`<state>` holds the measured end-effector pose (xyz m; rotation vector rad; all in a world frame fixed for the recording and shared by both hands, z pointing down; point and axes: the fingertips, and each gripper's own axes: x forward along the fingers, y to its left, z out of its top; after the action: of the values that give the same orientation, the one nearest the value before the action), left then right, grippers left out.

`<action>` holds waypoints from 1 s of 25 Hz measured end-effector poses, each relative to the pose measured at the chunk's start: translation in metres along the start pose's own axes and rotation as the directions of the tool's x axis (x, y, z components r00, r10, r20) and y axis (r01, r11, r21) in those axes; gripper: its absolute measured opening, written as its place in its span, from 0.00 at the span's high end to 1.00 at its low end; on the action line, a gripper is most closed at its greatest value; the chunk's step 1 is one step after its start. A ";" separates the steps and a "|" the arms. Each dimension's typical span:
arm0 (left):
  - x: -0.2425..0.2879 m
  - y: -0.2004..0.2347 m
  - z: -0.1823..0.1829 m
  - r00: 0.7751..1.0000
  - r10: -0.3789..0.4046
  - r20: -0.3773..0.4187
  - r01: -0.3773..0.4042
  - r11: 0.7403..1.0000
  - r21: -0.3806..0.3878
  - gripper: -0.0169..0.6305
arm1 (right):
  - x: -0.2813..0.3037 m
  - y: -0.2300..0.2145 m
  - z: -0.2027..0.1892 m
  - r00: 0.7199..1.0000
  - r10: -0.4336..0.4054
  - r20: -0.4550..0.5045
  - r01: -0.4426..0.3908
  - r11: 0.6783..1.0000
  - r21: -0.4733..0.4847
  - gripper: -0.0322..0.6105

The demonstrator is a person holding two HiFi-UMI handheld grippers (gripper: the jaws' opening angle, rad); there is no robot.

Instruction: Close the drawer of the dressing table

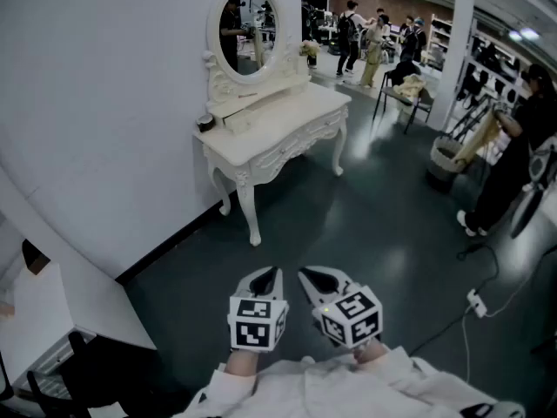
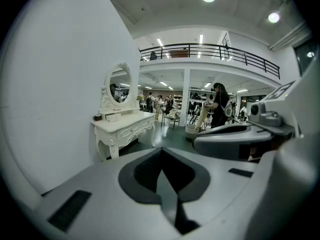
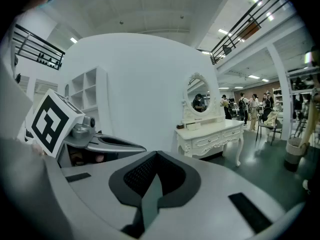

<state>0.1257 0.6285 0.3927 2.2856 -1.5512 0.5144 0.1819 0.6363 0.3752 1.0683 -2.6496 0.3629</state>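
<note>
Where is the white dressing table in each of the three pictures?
Head view: the dressing table is in the upper middle, far across the floor.
Left gripper view: it is left of centre, small and far off.
Right gripper view: it is right of centre.
Shared landmark: the oval mirror on top of it shows in all three views.

Left gripper (image 1: 266,276) and right gripper (image 1: 315,278) side by side, fingers closed, empty
</note>
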 end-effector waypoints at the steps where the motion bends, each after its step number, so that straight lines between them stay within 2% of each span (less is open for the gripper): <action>1: 0.001 0.001 0.000 1.000 0.001 0.000 -0.001 1.000 -0.001 0.96 | 0.001 -0.001 0.000 1.000 0.003 -0.003 -0.003 1.000 -0.001 0.94; 6: 0.005 0.005 0.003 1.000 0.002 0.014 -0.002 1.000 -0.023 0.96 | 0.006 -0.001 0.001 1.000 0.021 -0.017 -0.021 1.000 -0.004 0.94; 13: 0.005 -0.001 0.003 1.000 -0.002 0.020 0.002 1.000 -0.008 0.96 | 0.003 -0.002 0.002 1.000 0.028 -0.006 -0.028 1.000 0.001 0.94; 16: 0.008 -0.003 0.009 0.998 -0.027 0.063 0.025 0.999 0.020 0.96 | 0.010 0.001 0.003 0.996 0.091 0.025 -0.092 0.995 0.047 0.94; 18: 0.012 -0.003 0.008 0.997 -0.026 0.074 0.026 1.000 -0.002 0.96 | 0.013 0.000 0.001 0.993 0.108 0.037 -0.110 0.991 0.072 0.94; 21: 0.016 -0.002 0.007 0.997 -0.016 0.071 0.019 0.999 -0.041 0.96 | 0.014 -0.012 -0.007 0.997 0.076 0.009 -0.076 0.992 0.099 0.94; 25: 0.022 -0.015 0.003 0.997 -0.047 0.068 0.050 0.998 -0.044 0.96 | 0.010 -0.033 -0.012 0.999 0.046 0.013 -0.048 0.994 0.103 0.94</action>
<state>0.1479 0.6143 0.3997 2.3220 -1.5178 0.3900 0.1996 0.6108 0.3937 1.0418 -2.6954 0.5105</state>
